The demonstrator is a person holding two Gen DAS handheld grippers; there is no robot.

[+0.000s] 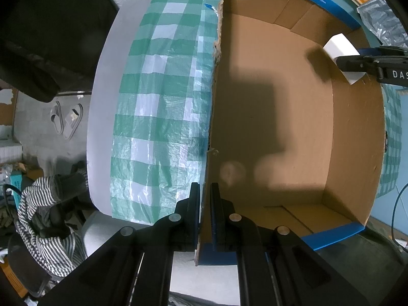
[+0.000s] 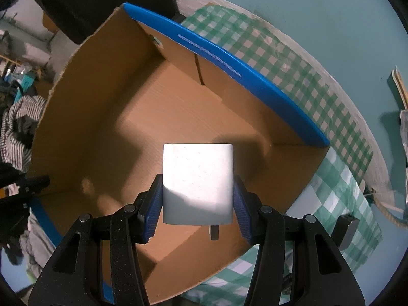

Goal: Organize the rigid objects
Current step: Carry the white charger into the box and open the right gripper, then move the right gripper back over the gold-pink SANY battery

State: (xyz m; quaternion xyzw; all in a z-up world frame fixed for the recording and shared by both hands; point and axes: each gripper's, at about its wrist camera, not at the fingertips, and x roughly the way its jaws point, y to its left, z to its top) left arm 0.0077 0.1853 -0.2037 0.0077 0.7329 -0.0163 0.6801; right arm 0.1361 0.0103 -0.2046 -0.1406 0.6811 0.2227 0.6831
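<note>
The white block (image 2: pixel 198 183) hangs over the empty cardboard box (image 2: pixel 107 137), clamped between the right gripper (image 2: pixel 198 204) pads, ready for lowering; the left gripper (image 1: pixel 204 219) pinches the box's side wall, likely steadying it

Left tool (image 1: pixel 204 204) pointing down, pinched shut, right tool (image 2: pixel 197 199) pointing down, partly spread

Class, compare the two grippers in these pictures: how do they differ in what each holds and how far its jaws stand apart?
The left gripper is shut on the thin wall of the cardboard box; the right gripper is shut on a white block. The left jaws stand almost together, the right jaws wide apart. The left grips at the box's edge; the right hangs over the box's inside. Both have black arms and blue pads.
</note>
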